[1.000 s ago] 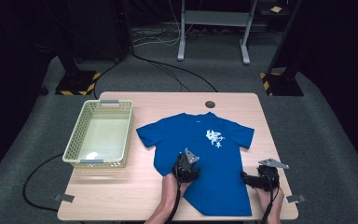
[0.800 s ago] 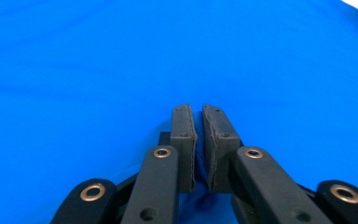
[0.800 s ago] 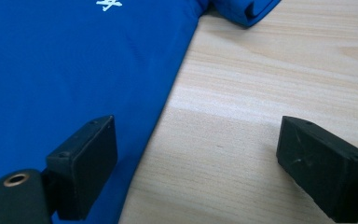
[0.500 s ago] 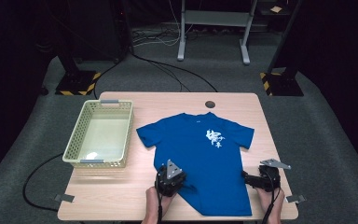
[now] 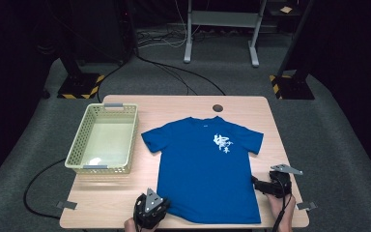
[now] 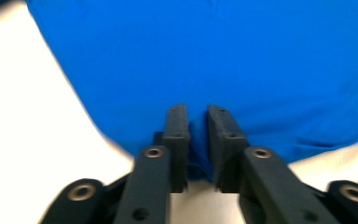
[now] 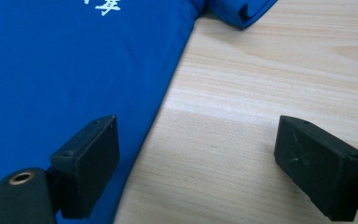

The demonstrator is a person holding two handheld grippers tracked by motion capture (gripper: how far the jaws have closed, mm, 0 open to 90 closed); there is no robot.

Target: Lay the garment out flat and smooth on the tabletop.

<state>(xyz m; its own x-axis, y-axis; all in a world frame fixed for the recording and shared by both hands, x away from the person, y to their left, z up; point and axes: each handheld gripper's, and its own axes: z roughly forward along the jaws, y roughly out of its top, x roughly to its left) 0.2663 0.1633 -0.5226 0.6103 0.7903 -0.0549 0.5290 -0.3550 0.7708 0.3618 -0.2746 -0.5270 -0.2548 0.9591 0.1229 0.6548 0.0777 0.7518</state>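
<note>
The wooden surface (image 5: 116, 198) carries a blue T-shirt (image 5: 205, 169) spread flat, front up, a white print (image 5: 222, 143) on its chest and its hem along the near edge. The shirt fills the middle and right of centre; its right sleeve ends short of the right edge, leaving a bare strip of wood there, and a wider bare patch lies at the near left, in front of the basket. A pale yellow mesh basket (image 5: 104, 140) sits at the left, apart from the left sleeve, its long side near the surface's left edge. A small dark round port (image 5: 217, 108) sits by the far edge, just beyond the collar.

The left claw (image 6: 197, 140) is at the shirt's near left hem corner, its jaws clenched on a fold of blue cloth. The right claw (image 7: 196, 163) rests low beside the shirt's right side seam, jaws released and wide, one over the cloth edge, the other over bare wood.
</note>
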